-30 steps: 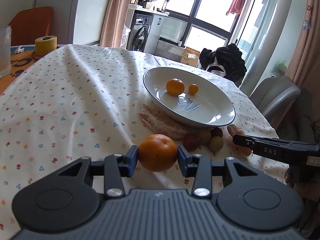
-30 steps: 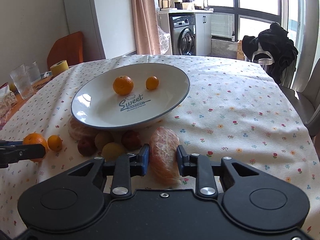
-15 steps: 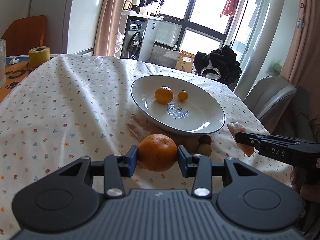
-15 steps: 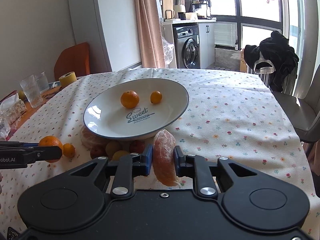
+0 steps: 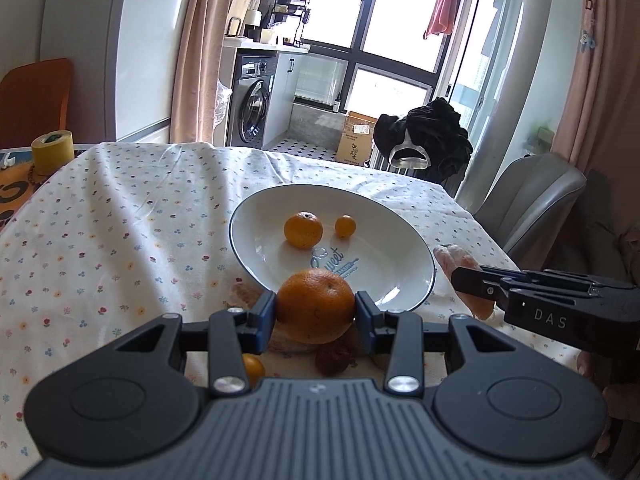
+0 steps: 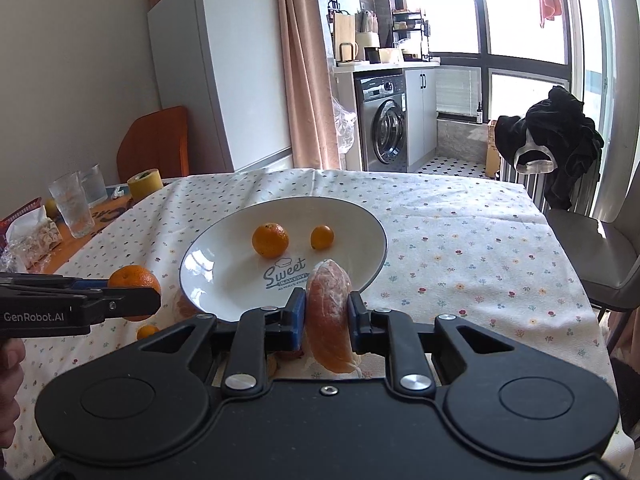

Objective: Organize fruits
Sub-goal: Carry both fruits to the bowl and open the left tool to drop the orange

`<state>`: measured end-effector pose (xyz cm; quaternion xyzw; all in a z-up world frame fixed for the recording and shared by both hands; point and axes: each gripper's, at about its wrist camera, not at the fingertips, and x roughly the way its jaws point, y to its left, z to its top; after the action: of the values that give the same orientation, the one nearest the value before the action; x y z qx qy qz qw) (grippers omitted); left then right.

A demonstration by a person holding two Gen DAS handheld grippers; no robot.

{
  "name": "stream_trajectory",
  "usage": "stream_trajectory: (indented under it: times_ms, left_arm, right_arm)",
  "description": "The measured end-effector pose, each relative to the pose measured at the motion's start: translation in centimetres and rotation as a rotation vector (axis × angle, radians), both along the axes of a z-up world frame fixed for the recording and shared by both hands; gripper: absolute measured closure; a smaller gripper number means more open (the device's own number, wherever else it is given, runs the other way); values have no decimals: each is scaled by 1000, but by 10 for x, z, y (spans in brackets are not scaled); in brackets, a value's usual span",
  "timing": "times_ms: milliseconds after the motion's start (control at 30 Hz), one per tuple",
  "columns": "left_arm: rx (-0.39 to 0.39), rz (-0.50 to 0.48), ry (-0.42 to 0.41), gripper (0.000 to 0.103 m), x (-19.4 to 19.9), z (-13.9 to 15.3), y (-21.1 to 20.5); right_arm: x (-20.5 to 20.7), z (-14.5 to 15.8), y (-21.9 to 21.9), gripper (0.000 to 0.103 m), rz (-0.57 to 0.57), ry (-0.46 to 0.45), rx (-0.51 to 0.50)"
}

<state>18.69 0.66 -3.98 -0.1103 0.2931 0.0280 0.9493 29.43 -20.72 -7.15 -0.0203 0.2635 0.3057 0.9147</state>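
My left gripper (image 5: 315, 309) is shut on a large orange (image 5: 315, 305) and holds it above the table, just in front of the near rim of the white plate (image 5: 404, 248). My right gripper (image 6: 323, 317) is shut on a peeled grapefruit segment (image 6: 329, 316) and holds it raised at the plate's (image 6: 224, 252) near edge. The plate holds an orange (image 5: 303, 229) and a small kumquat (image 5: 345, 226). A small kumquat (image 5: 254, 366), a dark brown fruit (image 5: 334, 358) and another peeled segment (image 5: 250, 292) lie on the cloth before the plate.
The table has a flowered cloth (image 5: 120, 240). A yellow tape roll (image 5: 53, 152), glasses (image 6: 74, 204) and a snack bag (image 6: 34, 236) stand at the far left. A grey chair (image 5: 528, 196) is at the right. The right gripper's finger (image 5: 500, 284) reaches in from the right.
Both grippers have lifted their fruit off the cloth and moved forward toward the plate. The large orange and the peeled segment now hang at the plate's near rim.
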Motion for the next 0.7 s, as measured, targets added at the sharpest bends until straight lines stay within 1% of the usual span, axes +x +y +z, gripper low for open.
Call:
stream_trajectory:
  times_ms: [300,500,600,633,700]
  left_arm:
    - [15,-9,15,62,32,-4,-5]
    - [3,20,32,62,49,-10,1]
    - [7,37,31,61,53,-12,5]
    - [11,36,27,59,53,-12,6]
    - [-8,40,25,59,51,-9,10]
  right_arm:
    - [12,5,12,83,29,-10,23]
    - [22,6,20,83,38,-13,25]
    - [26,5,24,83,40,-11,25]
    - [27,5,25,83,42,-10,26]
    - [29,4,28,83,45,-7,26]
